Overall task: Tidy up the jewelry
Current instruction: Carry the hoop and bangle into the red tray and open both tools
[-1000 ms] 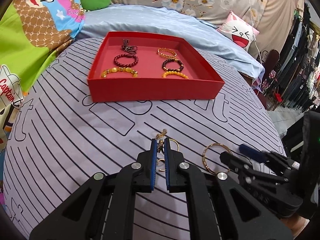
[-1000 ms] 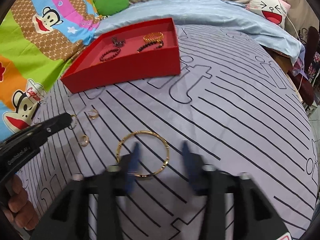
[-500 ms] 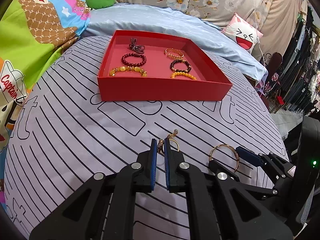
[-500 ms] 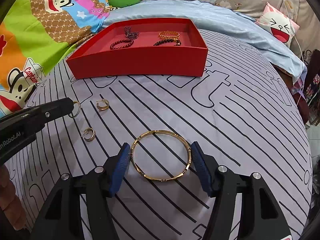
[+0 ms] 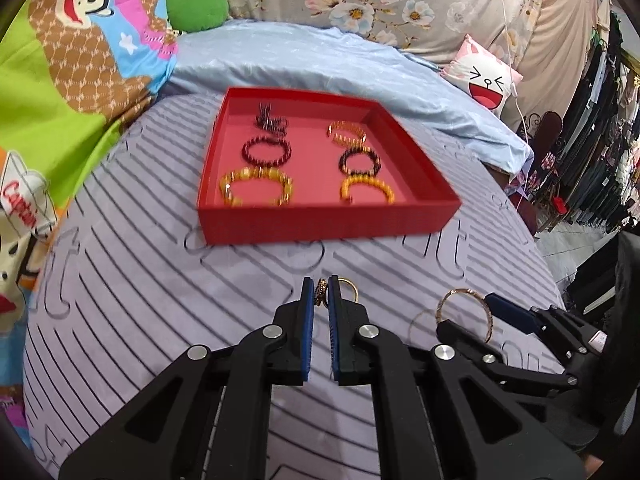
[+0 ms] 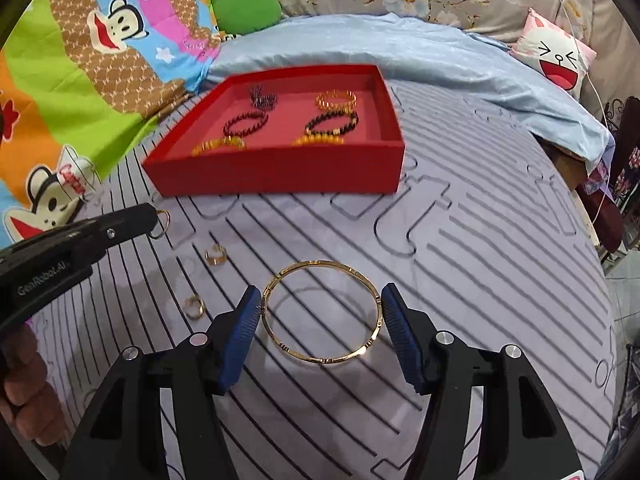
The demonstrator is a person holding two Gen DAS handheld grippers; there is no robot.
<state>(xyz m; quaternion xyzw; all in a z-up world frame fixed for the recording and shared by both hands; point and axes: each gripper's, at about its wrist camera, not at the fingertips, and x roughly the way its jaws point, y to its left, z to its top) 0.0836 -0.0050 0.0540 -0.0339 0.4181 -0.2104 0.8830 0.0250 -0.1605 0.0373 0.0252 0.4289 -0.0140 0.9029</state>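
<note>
Behind everything, a bed is showing with a pale blue sheet (image 5: 320,60), floral cushions, a green cushion (image 5: 197,8) and a cartoon monkey blanket (image 6: 92,60). On a lilac cover with dark stripes (image 5: 140,300) a red tray (image 5: 328,222) is sitting well ahead of both pairs of jaws.

Inside the tray six bracelets are lying in two columns. Farthest away are a dark tangled piece (image 5: 271,121) and a golden link bracelet (image 5: 347,133); in the middle are a dark red bead bracelet (image 5: 266,151) and a black bead bracelet (image 5: 359,161); nearest the front wall are a chunky amber bracelet (image 5: 256,188) and an orange bead bracelet (image 5: 367,190).

The left gripper (image 5: 321,294) is holding its jaws almost together, and they are pinching a small gold earring (image 5: 320,295) at the very tips. A thin gold hoop (image 5: 347,289) is sticking out just beyond the right fingertip; whether it belongs to the same piece I cannot tell.

The right gripper (image 6: 320,320) is holding its jaws wide apart, clamped on a thin gold bangle (image 6: 320,312) with small dark marks along its rim. The blue pads (image 6: 240,328) are pressing on its two opposite sides, and its shadow is falling on the cover below, so it is hanging above the cloth.

To the left of the right jaws, two small gold rings, one nearer the tray (image 6: 216,255) and one nearer the jaws (image 6: 195,305), are lying on the cover. At the lower left edge of the right wrist view, a person's hand (image 6: 24,392) is gripping the left tool.
</note>
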